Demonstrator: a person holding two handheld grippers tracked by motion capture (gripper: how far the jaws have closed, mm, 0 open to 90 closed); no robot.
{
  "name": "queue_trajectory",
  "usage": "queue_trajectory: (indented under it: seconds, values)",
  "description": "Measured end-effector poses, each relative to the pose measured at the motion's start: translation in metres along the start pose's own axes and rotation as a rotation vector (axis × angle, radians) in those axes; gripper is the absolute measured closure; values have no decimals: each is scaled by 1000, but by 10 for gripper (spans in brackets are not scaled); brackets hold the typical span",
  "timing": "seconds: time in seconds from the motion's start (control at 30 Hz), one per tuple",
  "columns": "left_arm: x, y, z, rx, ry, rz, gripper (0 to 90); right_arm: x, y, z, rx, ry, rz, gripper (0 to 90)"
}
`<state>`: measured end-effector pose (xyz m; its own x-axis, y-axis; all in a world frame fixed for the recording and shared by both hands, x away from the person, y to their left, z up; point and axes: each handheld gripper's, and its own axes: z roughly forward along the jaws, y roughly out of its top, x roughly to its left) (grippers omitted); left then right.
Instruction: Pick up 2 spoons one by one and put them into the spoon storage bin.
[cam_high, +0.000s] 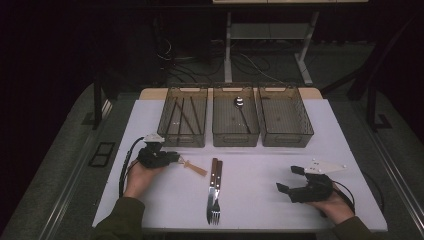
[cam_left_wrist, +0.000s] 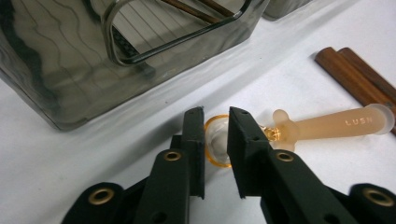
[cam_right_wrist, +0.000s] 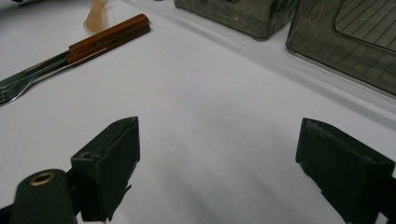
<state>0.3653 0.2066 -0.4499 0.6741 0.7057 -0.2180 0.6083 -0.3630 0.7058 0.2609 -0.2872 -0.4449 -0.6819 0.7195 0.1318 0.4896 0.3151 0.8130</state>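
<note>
A small spoon with a frosted orange handle (cam_left_wrist: 336, 127) lies on the white table (cam_high: 260, 200), just right of my left gripper (cam_high: 177, 157); from above I see the spoon (cam_high: 195, 169) pointing to the lower right. My left gripper (cam_left_wrist: 216, 116) has its two black jaws set on either side of the spoon's clear, orange-rimmed bowl (cam_left_wrist: 215, 140) and they look pressed against it. My right gripper (cam_high: 289, 179) rests low at the right front of the table, open, with bare table between its jaws (cam_right_wrist: 217, 135).
Three smoky plastic bins stand in a row at the back: the left bin (cam_high: 182, 139) holds chopsticks, the middle bin (cam_high: 235, 139) a metal spoon (cam_high: 239, 102), then the right bin (cam_high: 287, 139). A wood-handled knife (cam_high: 213, 172) and fork (cam_high: 218, 200) lie side by side at centre front.
</note>
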Motion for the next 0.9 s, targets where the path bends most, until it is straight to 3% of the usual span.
queue_trajectory:
  seconds: [0.33, 0.47, 0.5, 0.67, 0.9]
  values:
    - [4, -2, -4, 1, -43, -8, 815, 1, 0, 0, 3, 0, -9, 139]
    - [6, -3, -7, -24, -64, -33, 832, 1, 0, 0, 6, -1, -12, 139]
    - [6, -3, -8, -35, -70, -55, 837, 1, 0, 0, 6, -2, -12, 139]
    - [6, -3, -12, -56, -84, -61, 850, 1, 0, 0, 5, -2, -16, 139]
    - [3, 1, -18, -97, -84, -40, 855, 1, 0, 0, 7, -5, -16, 139]
